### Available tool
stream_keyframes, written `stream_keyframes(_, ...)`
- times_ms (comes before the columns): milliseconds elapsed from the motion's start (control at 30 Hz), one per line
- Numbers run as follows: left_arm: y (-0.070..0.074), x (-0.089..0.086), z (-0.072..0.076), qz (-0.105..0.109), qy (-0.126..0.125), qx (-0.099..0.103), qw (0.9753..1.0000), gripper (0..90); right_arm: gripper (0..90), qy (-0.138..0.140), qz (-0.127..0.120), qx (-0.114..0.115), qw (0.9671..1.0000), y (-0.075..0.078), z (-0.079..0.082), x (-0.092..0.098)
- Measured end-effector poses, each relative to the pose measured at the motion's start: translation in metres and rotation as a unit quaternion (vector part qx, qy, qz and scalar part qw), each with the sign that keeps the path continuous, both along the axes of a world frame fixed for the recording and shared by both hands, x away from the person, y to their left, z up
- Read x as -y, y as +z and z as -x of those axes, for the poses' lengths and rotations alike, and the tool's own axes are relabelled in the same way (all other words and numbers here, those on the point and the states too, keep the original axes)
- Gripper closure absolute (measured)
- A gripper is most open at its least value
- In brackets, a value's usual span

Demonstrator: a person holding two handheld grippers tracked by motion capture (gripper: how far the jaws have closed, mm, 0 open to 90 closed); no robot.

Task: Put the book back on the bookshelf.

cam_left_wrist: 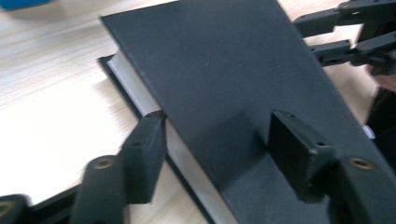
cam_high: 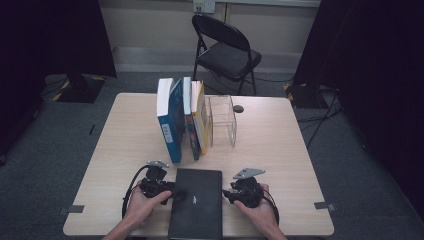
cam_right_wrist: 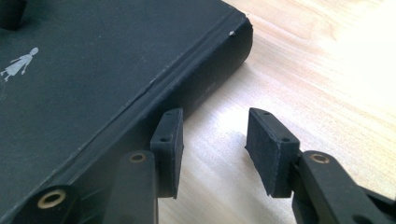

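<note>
A black hardcover book (cam_high: 197, 200) lies flat at the table's front middle. My left gripper (cam_high: 176, 194) is at its left edge and stands open. In the left gripper view the gripper (cam_left_wrist: 222, 154) straddles that edge of the book (cam_left_wrist: 224, 70), one jaw over the cover and the other beside the white pages. My right gripper (cam_high: 228, 194) is at the book's right side, open. In the right gripper view this gripper (cam_right_wrist: 217, 151) has one jaw against the book's spine (cam_right_wrist: 201, 70) and the other over bare table. A small white figure (cam_right_wrist: 18, 65) marks the cover.
Upright books stand mid-table: a thick blue and white one (cam_high: 170, 120), a dark one and a yellow one (cam_high: 200, 117), beside a clear plastic holder (cam_high: 222, 120). A small dark object (cam_high: 238, 108) lies behind. A black folding chair (cam_high: 227, 52) stands beyond the table (cam_high: 280, 150).
</note>
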State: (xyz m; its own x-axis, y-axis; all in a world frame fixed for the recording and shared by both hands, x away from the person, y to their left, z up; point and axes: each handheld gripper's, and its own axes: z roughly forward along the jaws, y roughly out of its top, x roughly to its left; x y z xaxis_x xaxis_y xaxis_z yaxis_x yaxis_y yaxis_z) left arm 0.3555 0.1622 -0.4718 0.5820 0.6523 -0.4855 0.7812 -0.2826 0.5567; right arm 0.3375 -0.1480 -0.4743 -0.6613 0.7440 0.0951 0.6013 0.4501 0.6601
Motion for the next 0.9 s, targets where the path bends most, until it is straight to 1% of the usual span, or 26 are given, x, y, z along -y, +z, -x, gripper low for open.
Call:
stream_keyframes(67,0.000,0.001,0.000,-0.003,-0.002,-0.001,1.0000,35.4,55.6,0.000,0.001,0.002,1.0000,0.000,0.001,0.000)
stream_keyframes(100,0.000,0.001,-0.001,-0.001,0.000,-0.004,1.0000,35.7,55.0,0.003,0.001,0.002,1.0000,0.000,0.001,0.000)
stream_keyframes(133,0.000,0.000,-0.002,0.003,0.000,-0.005,1.0000,36.4,54.3,0.003,0.000,0.002,1.0000,-0.001,0.000,0.001)
stream_keyframes(167,-0.001,-0.003,-0.003,0.010,0.003,-0.012,0.9999,38.1,54.2,0.002,-0.001,0.001,1.0000,-0.001,0.000,0.001)
stream_keyframes(200,-0.001,-0.006,-0.004,0.023,0.008,-0.019,0.9995,40.1,54.2,0.004,-0.002,0.000,1.0000,-0.001,0.000,0.002)
stream_keyframes(333,0.000,-0.006,-0.003,0.022,0.008,-0.014,0.9996,41.5,54.7,0.005,0.000,0.003,1.0000,-0.001,0.000,0.001)
stream_keyframes(367,0.001,-0.006,-0.003,0.024,0.008,-0.012,0.9996,41.6,54.8,0.005,0.001,0.003,1.0000,-0.001,0.000,0.001)
stream_keyframes(400,0.002,-0.007,-0.003,0.030,0.009,-0.014,0.9994,41.9,54.8,0.005,0.000,0.003,1.0000,-0.001,0.000,0.002)
stream_keyframes(433,0.003,-0.009,-0.003,0.043,0.014,-0.015,0.9989,42.1,54.8,0.005,0.000,0.004,1.0000,-0.001,0.000,0.002)
stream_keyframes(467,0.004,-0.010,-0.003,0.048,0.019,-0.012,0.9986,44.4,54.7,0.004,0.000,0.004,1.0000,-0.001,0.001,0.002)
stream_keyframes(500,0.005,-0.011,-0.003,0.053,0.017,-0.012,0.9983,47.3,54.6,0.003,0.000,0.003,1.0000,-0.001,0.001,0.003)
stream_keyframes(533,0.005,-0.011,-0.002,0.061,0.022,-0.013,0.9978,47.3,54.6,0.002,0.000,0.003,1.0000,-0.001,0.001,0.003)
stream_keyframes(567,0.006,-0.011,-0.002,0.059,0.022,-0.009,0.9980,47.2,54.6,0.002,0.001,0.004,1.0000,-0.001,0.001,0.003)
stream_keyframes(600,0.007,-0.010,-0.002,0.061,0.023,-0.009,0.9978,47.2,54.6,0.002,0.001,0.005,1.0000,-0.001,0.001,0.003)
stream_keyframes(633,0.008,-0.011,-0.002,0.063,0.019,-0.006,0.9978,47.2,54.6,0.002,0.001,0.005,1.0000,-0.001,0.002,0.003)
stream_keyframes(733,0.010,-0.013,-0.002,0.083,0.018,-0.010,0.9963,48.1,54.5,0.000,0.000,0.005,1.0000,-0.001,0.002,0.004)
stream_keyframes(767,0.010,-0.014,-0.002,0.086,0.017,-0.013,0.9961,48.3,54.6,0.000,0.000,0.005,1.0000,-0.001,0.002,0.004)
stream_keyframes(800,0.009,-0.014,-0.002,0.092,0.008,-0.024,0.9954,48.9,54.5,0.000,0.000,0.005,1.0000,-0.001,0.002,0.004)
stream_keyframes(833,0.005,-0.011,-0.002,0.103,-0.010,-0.034,0.9940,53.9,54.5,-0.001,-0.001,0.006,1.0000,-0.001,0.002,0.004)
stream_keyframes(867,0.004,-0.007,0.001,0.111,-0.014,-0.035,0.9931,52.9,54.4,-0.002,-0.001,0.005,1.0000,-0.001,0.003,0.004)
stream_keyframes(900,0.005,-0.002,0.004,0.104,-0.012,-0.033,0.9939,51.5,54.4,-0.003,-0.002,0.006,1.0000,-0.001,0.003,0.003)
